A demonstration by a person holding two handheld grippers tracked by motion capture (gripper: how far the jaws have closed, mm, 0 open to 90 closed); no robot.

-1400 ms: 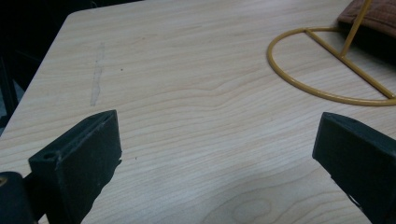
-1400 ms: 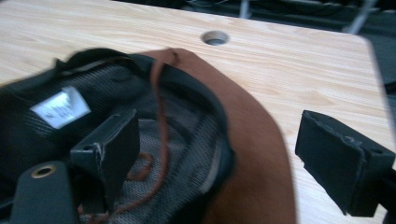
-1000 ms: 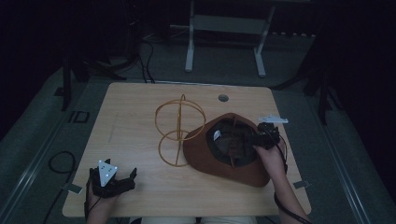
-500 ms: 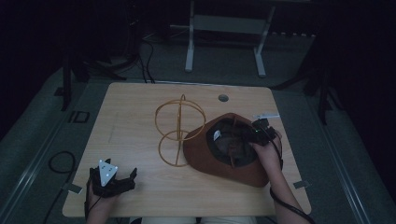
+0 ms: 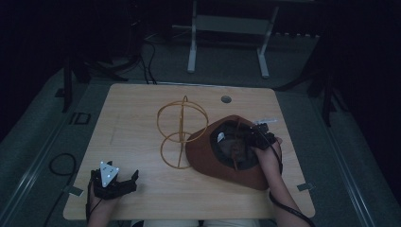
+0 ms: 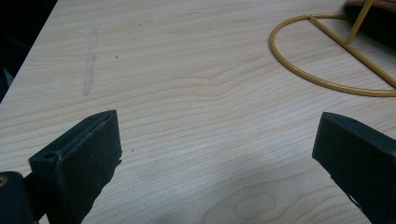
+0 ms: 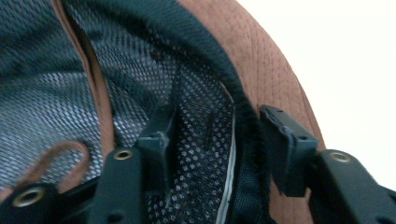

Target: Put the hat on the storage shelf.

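Observation:
A brown brimmed hat (image 5: 204, 156) lies upside down on the right half of the wooden table (image 5: 142, 104), its dark mesh lining facing up. My right gripper (image 5: 243, 142) reaches into its right side. In the right gripper view its jaws (image 7: 219, 126) have just been closing and straddle the hat's (image 7: 261, 56) black inner band, one jaw on the mesh inside, the other outside, with slack lining between them. A yellow wire stand (image 5: 182, 127) rises just left of the hat. My left gripper (image 5: 131, 182) rests open near the front left edge, its base ring (image 6: 327, 84) ahead of it.
A round cable hole (image 5: 226, 99) sits near the table's far edge. Behind the table stands a white metal frame (image 5: 191, 47), with cables on the dark floor (image 5: 61, 163) at the left. Bare wood (image 6: 187, 93) lies between the left gripper and the stand.
My right gripper has sunk and shifted left, from the hat's outer edge into its opening, and its jaws have narrowed around the band. The left gripper has stayed put.

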